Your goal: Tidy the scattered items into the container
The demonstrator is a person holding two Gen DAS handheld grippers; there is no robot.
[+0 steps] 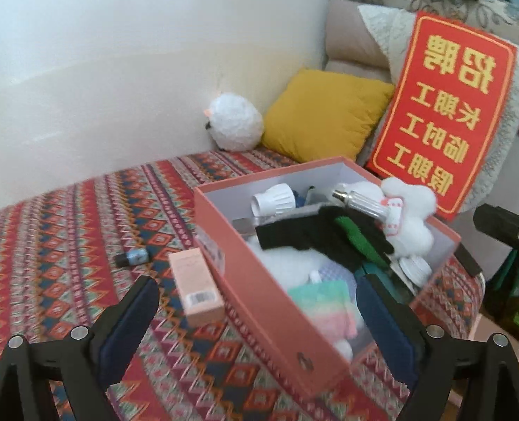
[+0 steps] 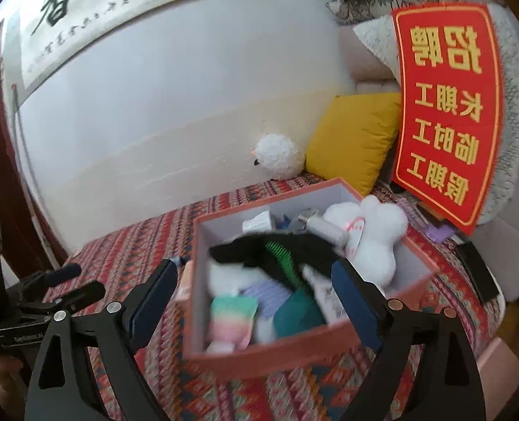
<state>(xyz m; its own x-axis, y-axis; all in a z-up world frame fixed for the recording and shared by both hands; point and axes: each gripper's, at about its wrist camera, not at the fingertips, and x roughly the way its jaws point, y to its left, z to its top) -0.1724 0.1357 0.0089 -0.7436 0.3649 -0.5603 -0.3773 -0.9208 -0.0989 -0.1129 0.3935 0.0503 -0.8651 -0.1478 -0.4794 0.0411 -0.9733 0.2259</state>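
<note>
Patterned bedspread (image 1: 66,231) holds a pink box (image 1: 270,280) already heaped with oddments; a small carton (image 1: 198,287) and blue bottle (image 1: 133,256) lie outside it. Both grippers (image 1: 259,319) (image 2: 255,301) hover spread wide, empty.

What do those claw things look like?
Both claws are black frames shaped like triangles with cut-out holes and round silver bolts. The left gripper and right gripper each have two long fingers lined with dark blue pads.

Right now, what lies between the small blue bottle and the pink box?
In the left wrist view, a peach carton lies between the blue bottle and the pink box, close beside the box wall.
</note>
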